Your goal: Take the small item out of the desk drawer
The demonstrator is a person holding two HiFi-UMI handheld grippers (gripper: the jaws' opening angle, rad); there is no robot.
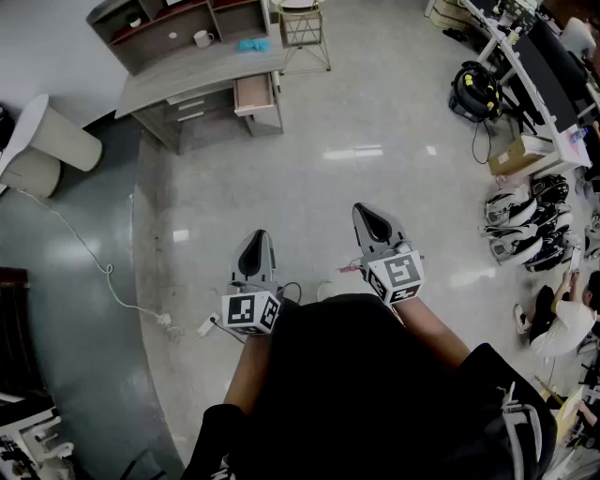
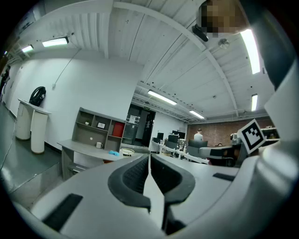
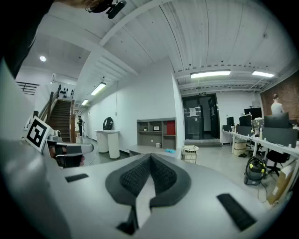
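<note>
A grey desk (image 1: 202, 70) with a shelf unit stands far off at the top of the head view. Its light wooden drawer (image 1: 253, 94) on the right side is pulled open; I cannot make out what lies inside. My left gripper (image 1: 255, 246) and right gripper (image 1: 372, 217) are held side by side close to my body, both shut and empty, pointing toward the desk across bare floor. The desk (image 2: 86, 150) shows small in the left gripper view, and also the desk (image 3: 149, 150) in the right gripper view. A white mug (image 1: 202, 38) and a blue item (image 1: 251, 44) sit on the desk.
A wire stool (image 1: 304, 28) stands right of the desk. White cylindrical stands (image 1: 52, 141) are at the left, with a white cable (image 1: 103, 272) trailing over the floor. Office desks, a vacuum (image 1: 476, 91), helmets (image 1: 525, 220) and a seated person (image 1: 562, 314) fill the right side.
</note>
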